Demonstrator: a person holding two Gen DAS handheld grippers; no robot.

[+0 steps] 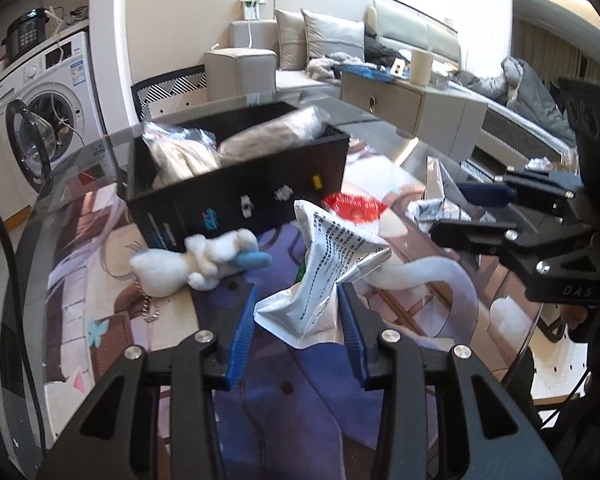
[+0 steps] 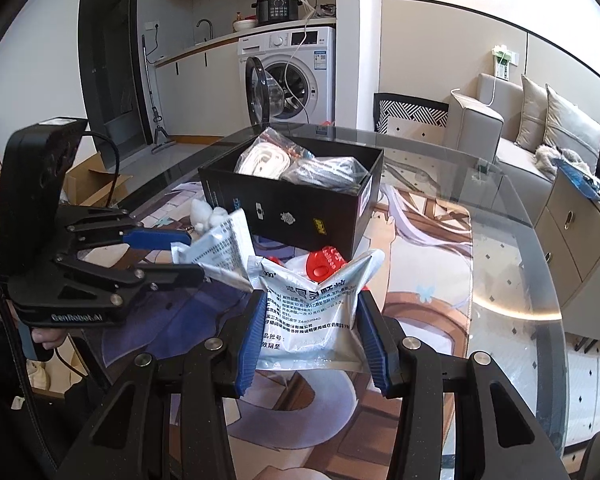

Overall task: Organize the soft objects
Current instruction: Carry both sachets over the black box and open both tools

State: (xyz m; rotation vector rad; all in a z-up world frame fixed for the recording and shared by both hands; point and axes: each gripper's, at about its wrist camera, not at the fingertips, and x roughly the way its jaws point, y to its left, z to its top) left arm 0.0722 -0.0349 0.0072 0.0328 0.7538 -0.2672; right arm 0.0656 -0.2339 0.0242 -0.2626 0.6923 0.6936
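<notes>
**Two soft pouches, one in each gripper**

Pouches of crinkly foil are held up over a glass table [image 2: 512, 240] with a cartoon mat [image 2: 420, 248] under the glass. A sofa [image 2: 512, 136] and a washing machine [image 2: 296, 76] stand behind.

The first pouch [image 1: 324, 276] stands tall, its top tipped toward the black box [image 1: 240, 196]. The left gripper [image 1: 296, 312] squeezes its lower part between blue pads.

The second pouch [image 2: 312, 312] lies mostly flat, corners up, with its far edge toward the box. The right gripper [image 2: 310, 332] pinches it from both sides.

A white plush toy [image 1: 196, 260] lies on the table just beside the box. Bagged soft things [image 2: 300, 160] fill the box.
</notes>
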